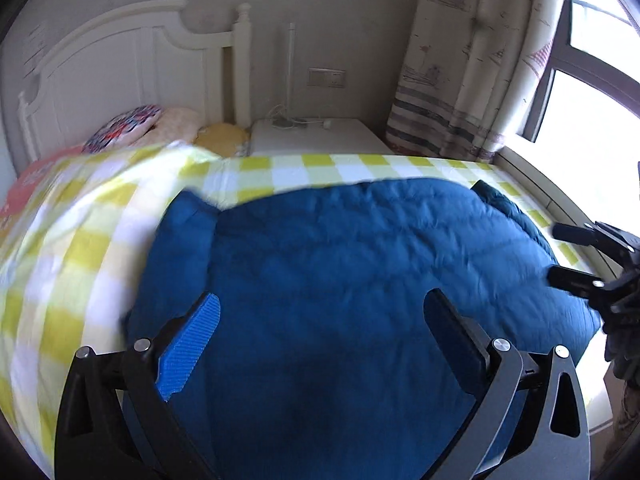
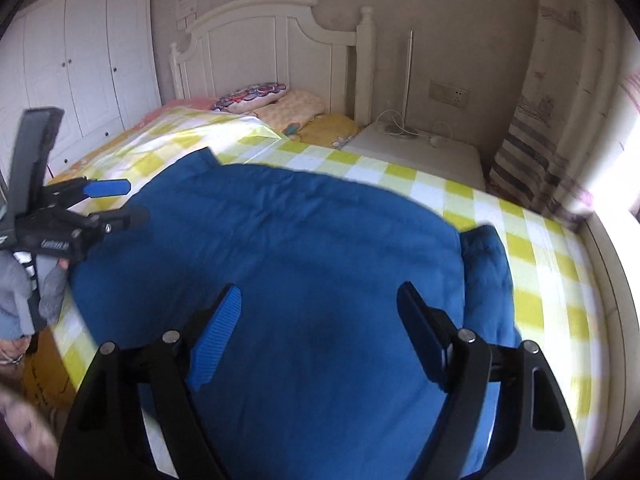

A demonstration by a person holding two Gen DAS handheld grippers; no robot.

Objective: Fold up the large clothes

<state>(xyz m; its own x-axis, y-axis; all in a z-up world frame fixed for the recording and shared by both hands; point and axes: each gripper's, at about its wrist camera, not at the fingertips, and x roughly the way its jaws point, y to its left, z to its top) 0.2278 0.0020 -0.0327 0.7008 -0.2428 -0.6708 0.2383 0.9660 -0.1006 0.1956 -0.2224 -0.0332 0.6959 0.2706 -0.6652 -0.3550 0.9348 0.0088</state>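
Blue padded jacket [image 1: 360, 264] lies crosswise on checked bedspread [image 1: 280, 170].

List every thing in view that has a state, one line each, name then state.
left gripper: jaws open, nothing between them
right gripper: jaws open, nothing between them
blue jacket: lying folded on the bed, not held
checked bedsheet: spread over the bed
curtain: drawn aside, window uncovered
wardrobe: doors shut
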